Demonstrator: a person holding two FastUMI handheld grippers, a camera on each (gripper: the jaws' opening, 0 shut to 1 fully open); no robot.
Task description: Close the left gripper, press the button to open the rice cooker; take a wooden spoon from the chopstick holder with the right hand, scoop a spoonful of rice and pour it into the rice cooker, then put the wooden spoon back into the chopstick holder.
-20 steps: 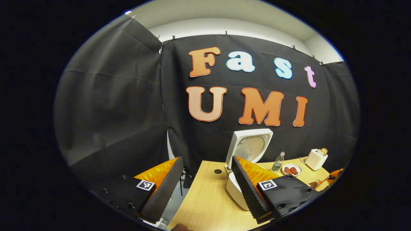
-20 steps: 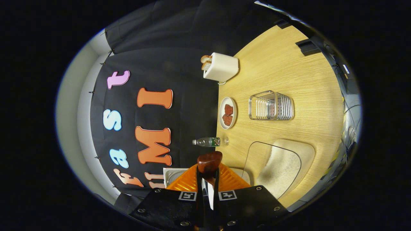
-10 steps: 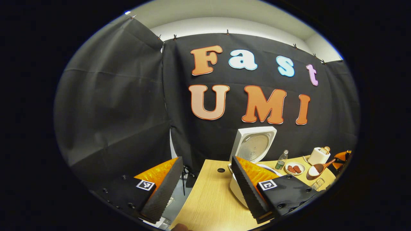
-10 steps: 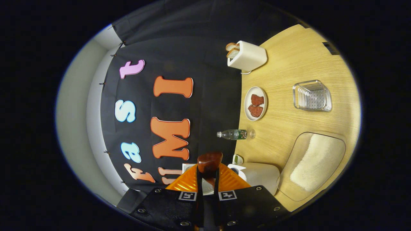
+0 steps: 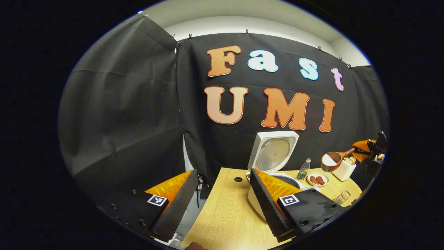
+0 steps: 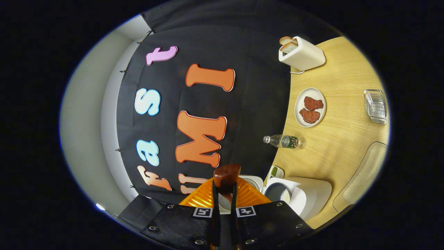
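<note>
Wooden spoon: clamped by its handle in right gripper, bowl loaded with rice, held aloft, well right of open rice cooker. Left gripper spread, empty. Judged light, rigid; loose grains spill if tilted.

Staged kitchen booth: black cloth wall, wooden table, toaster, rice cooker.
</note>
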